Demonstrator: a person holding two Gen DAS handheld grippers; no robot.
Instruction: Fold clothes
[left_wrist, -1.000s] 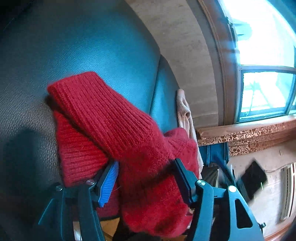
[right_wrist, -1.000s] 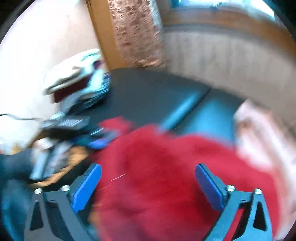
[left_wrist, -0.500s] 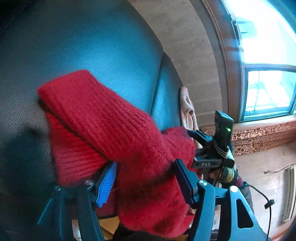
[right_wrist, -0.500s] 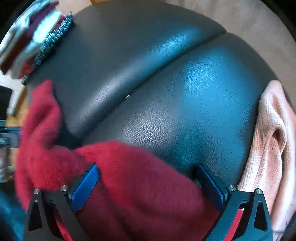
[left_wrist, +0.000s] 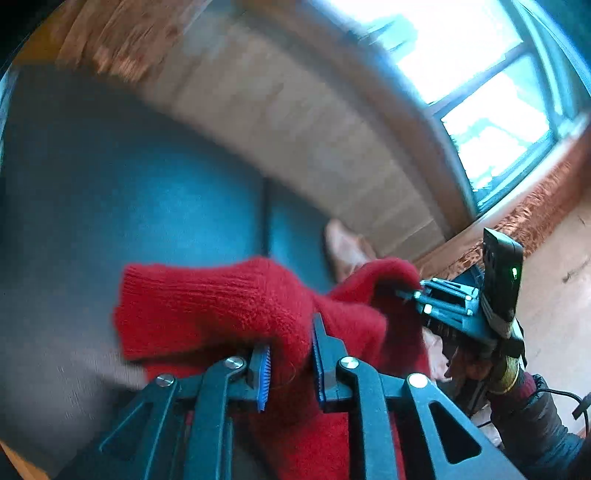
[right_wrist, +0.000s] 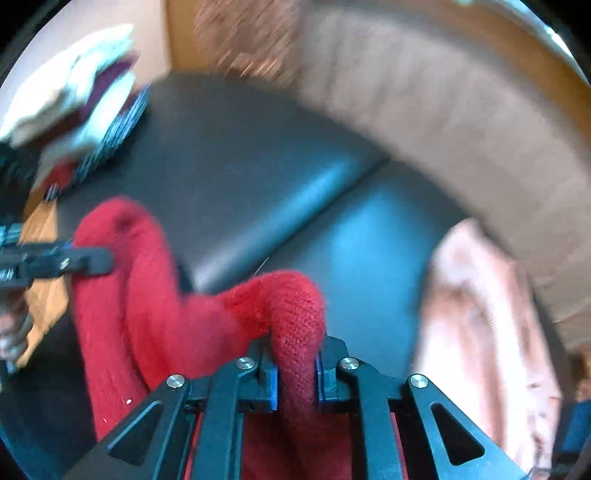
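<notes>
While both tongs are pinching the red sweater (left_wrist: 229, 302), I am holding it lifted just above the dark couch cushions (right_wrist: 240, 166), slung between my two hands. My left tongs (left_wrist: 290, 363) are clenching a thick bunch of knit, the blue pads nearly meeting through it. My right tongs (right_wrist: 295, 373) are clamping a rolled fold that is humping up over the jaws.

Handling, as I am judging it: soft, bulky wool, light enough for a pinch, limp, nothing breakable. The fuzzy knit is gripping the pads well, so slipping looks unlikely; stretching under its own hang is the bigger worry. Best hold is at edges or seams, not mid-bunch as now, because bunched grips are hiding the corners.

Orientation: the ribbed cuff or hem (left_wrist: 147, 291) is pointing toward my left in the left view, lying roughly level. The long axis is running side to side between the tongs, sagging in the middle. Which end is the collar, I cannot tell; motion blur is smearing detail.

A pale pink garment (right_wrist: 476, 314) is lying on the cushion toward my right, and a pile of clothes (right_wrist: 74, 99) is sitting at the far left end.
</notes>
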